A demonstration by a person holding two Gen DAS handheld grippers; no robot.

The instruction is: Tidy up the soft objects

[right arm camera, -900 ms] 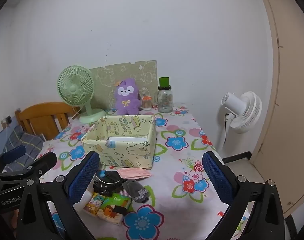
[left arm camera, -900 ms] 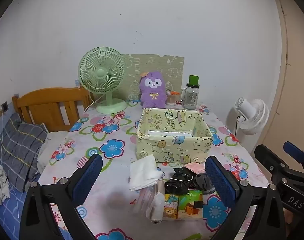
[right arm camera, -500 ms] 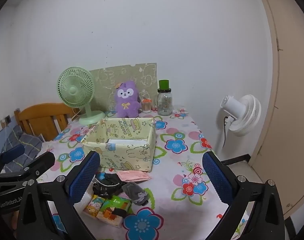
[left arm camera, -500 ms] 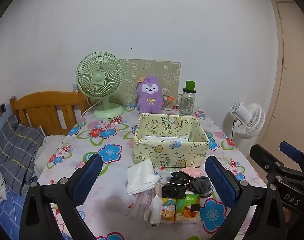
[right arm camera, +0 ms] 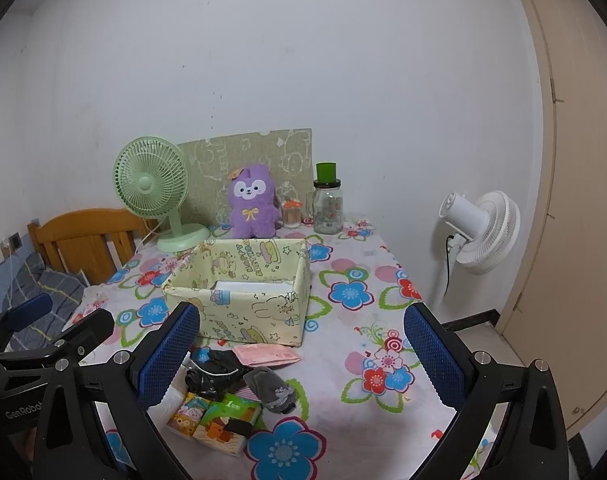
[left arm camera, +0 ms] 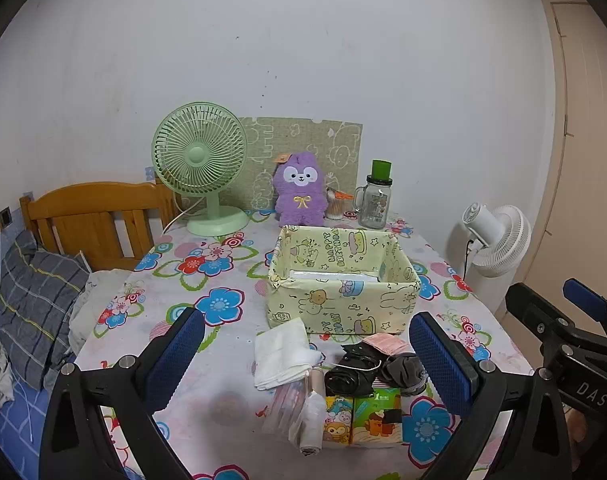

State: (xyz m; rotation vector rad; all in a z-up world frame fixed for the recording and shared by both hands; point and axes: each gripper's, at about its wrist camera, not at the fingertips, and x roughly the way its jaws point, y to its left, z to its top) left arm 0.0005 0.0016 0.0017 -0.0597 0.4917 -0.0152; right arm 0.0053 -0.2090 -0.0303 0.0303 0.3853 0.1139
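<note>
Left claw (left arm camera: 303,360): fingers wide apart, gripping nothing, above the near bench (left arm camera: 223,384) edge. Between its fingers lie a folded white cloth (left arm camera: 281,354), black bundle (left arm camera: 353,372), grey sock (left arm camera: 403,370) and tissue packs (left arm camera: 363,416), in front of the yellow box (left arm camera: 339,284). Right claw (right arm camera: 301,356): likewise spread, empty.

I note a table (left arm camera: 231,368) under a flowered cloth. Centre: yellow box (left arm camera: 341,280). At 6 o'clock: white cloth (left arm camera: 283,354), black bundle (left arm camera: 351,374), tissue packs (left arm camera: 361,414). At 12 o'clock: green fan (left arm camera: 201,160), purple plush (left arm camera: 300,194), jar (left arm camera: 374,200).
</note>
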